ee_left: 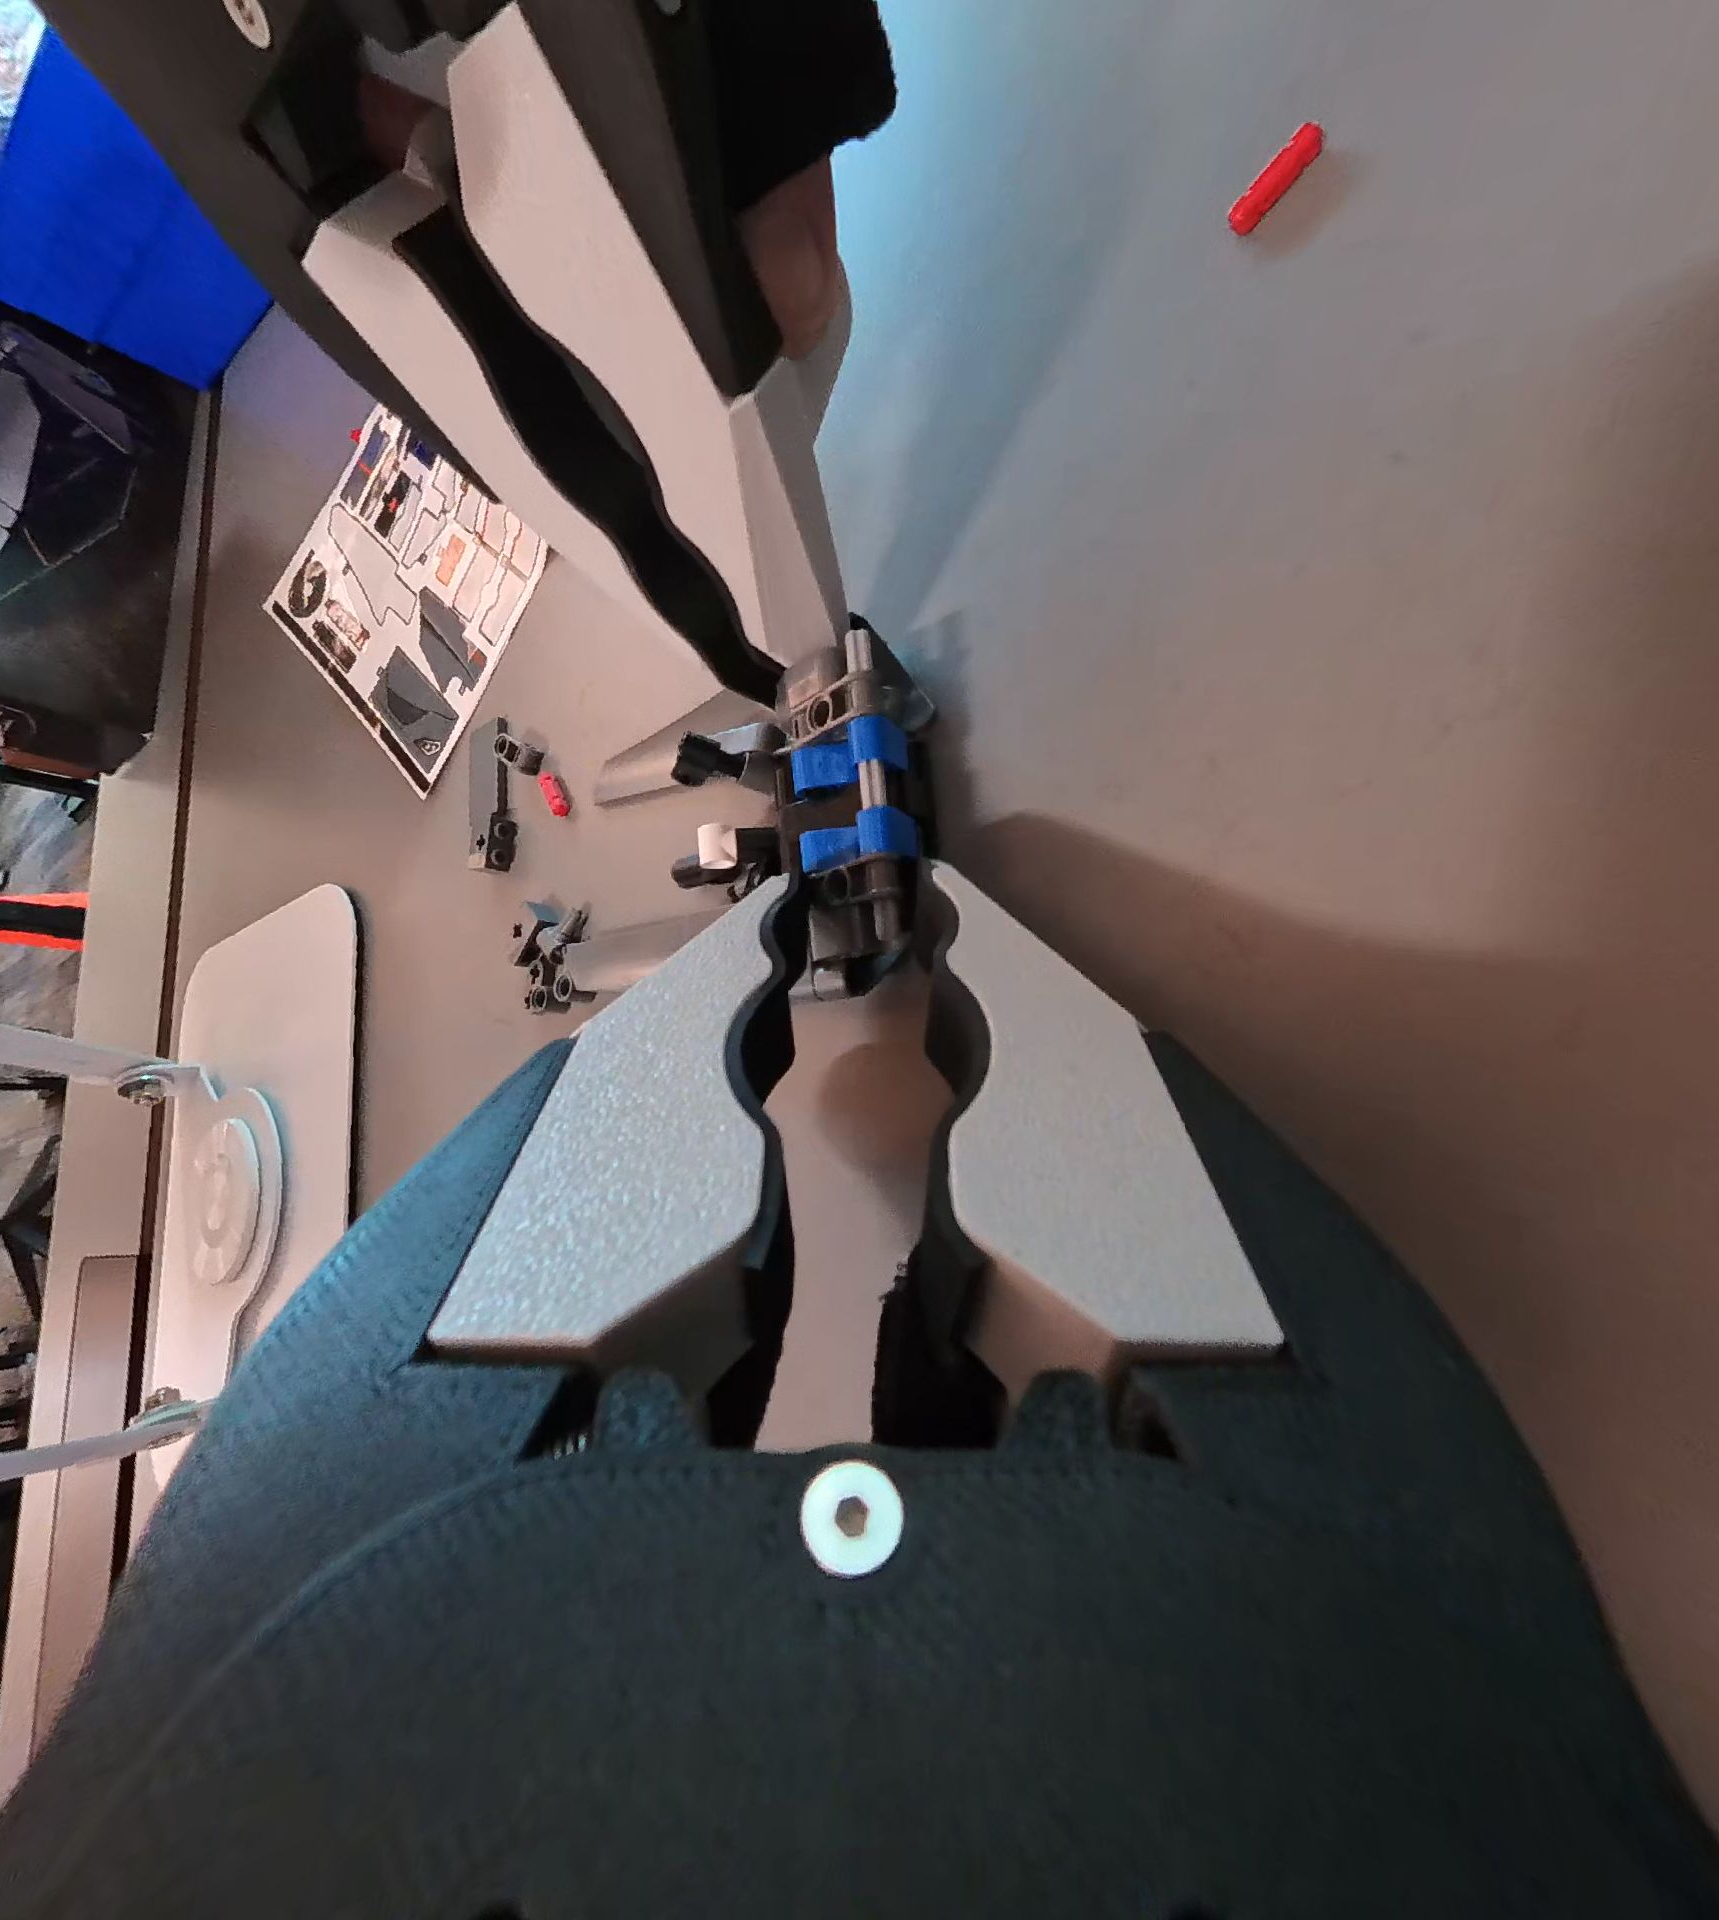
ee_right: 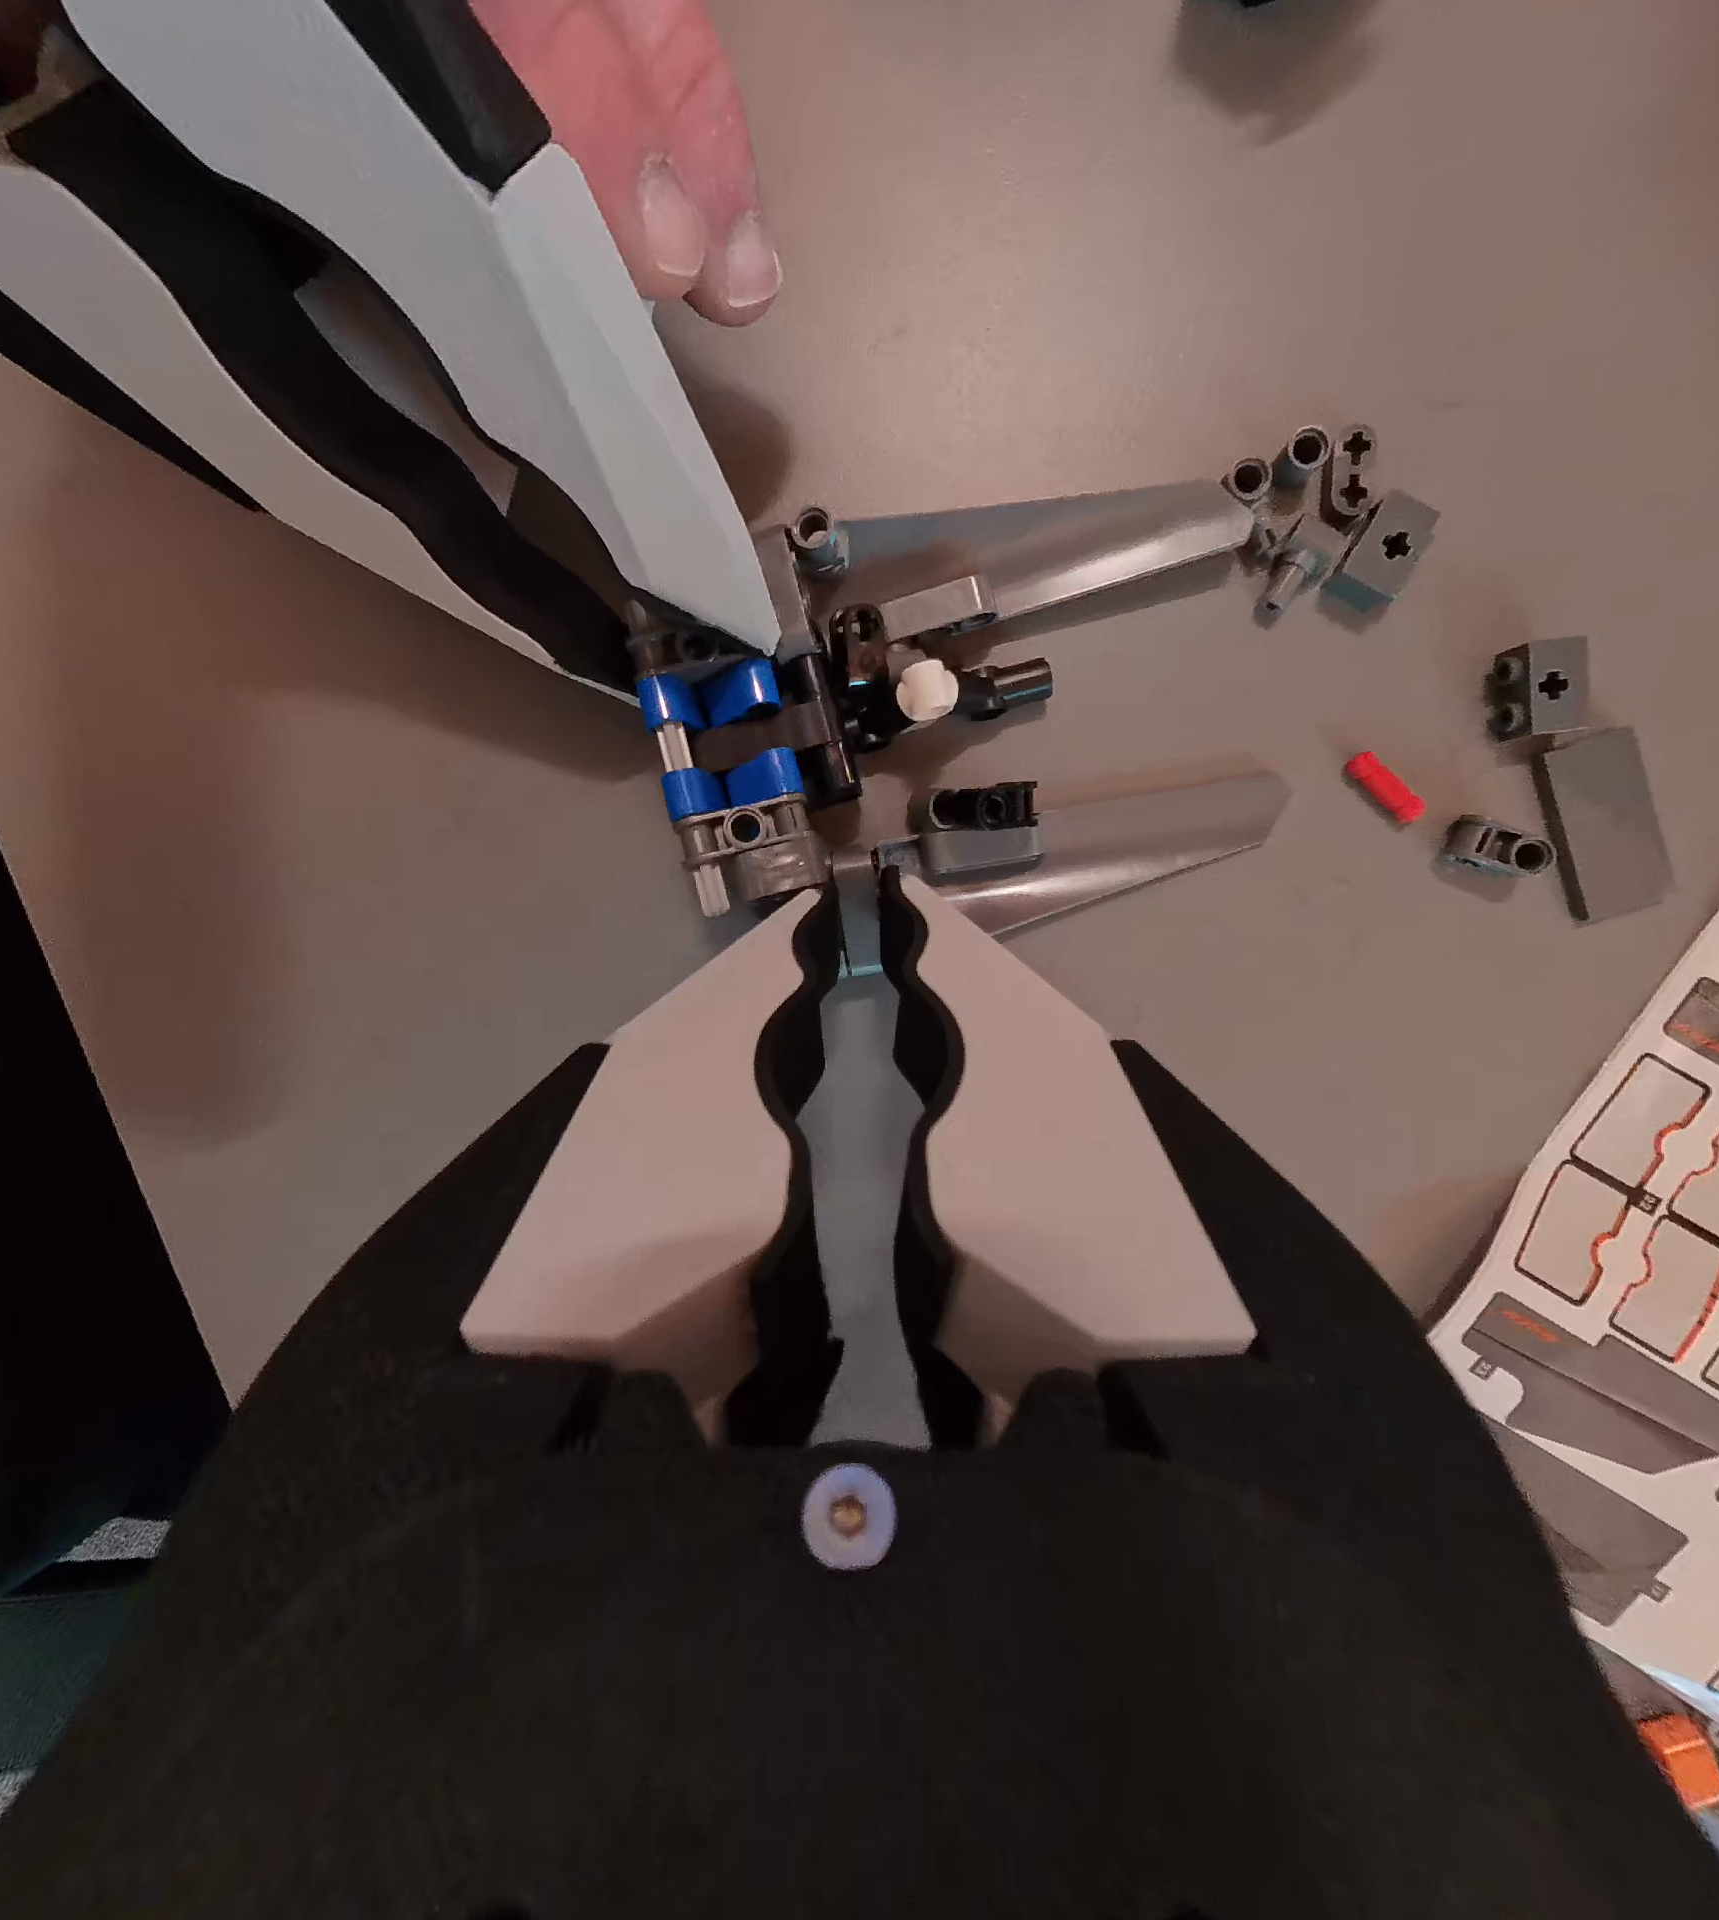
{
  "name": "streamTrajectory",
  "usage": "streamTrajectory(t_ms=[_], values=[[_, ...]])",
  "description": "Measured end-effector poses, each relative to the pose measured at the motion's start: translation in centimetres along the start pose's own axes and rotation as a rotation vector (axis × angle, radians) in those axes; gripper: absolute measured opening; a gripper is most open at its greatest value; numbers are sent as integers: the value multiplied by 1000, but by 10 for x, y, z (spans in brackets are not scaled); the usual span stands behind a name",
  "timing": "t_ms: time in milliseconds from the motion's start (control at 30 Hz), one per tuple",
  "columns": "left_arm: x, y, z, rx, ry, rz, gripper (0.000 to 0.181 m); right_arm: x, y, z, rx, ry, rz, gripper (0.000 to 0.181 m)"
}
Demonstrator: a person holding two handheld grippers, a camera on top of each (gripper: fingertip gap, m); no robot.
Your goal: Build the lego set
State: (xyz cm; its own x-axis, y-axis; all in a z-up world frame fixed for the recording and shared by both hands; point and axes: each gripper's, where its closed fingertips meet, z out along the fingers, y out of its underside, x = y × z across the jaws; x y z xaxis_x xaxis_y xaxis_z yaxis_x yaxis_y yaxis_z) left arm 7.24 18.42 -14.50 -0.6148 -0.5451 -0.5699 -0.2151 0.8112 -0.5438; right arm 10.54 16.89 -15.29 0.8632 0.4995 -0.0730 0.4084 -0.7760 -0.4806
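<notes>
The lego assembly, with blue connectors, a grey axle, black beams and grey wing panels, lies on the grey table. My left gripper is shut on one grey end of it. In the right wrist view the left gripper's fingertips come in from the upper left onto that end. My right gripper is shut on a thin grey piece at the assembly's near edge, beside the second wing panel. In the left wrist view the right gripper's fingers reach the far end.
Loose parts lie to the right: a red pin, a dark grey brick, a grey slope panel and a small connector. A sticker sheet lies beyond. A red axle lies apart. A person's fingers hold the left gripper. Some 5 cm of space lies between my two pairs of fingers. The right tips stand about 9 cm off the red pin. The left camera catches it too, in the left wrist view.
</notes>
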Motion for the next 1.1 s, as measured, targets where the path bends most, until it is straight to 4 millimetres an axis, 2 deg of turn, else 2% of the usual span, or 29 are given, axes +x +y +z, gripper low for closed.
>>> streamTrajectory(t_ms=[267,867,1100], values=[[-2,2,1,-28,-8,50,14,0,-1,0,9,-15,8,4],[-2,2,2,-126,-41,208,14,5,-2,1,-95,33,-39,3],[-3,2,2,-141,-37,214,15,4,-2,1,-72,-26,-7,4]])
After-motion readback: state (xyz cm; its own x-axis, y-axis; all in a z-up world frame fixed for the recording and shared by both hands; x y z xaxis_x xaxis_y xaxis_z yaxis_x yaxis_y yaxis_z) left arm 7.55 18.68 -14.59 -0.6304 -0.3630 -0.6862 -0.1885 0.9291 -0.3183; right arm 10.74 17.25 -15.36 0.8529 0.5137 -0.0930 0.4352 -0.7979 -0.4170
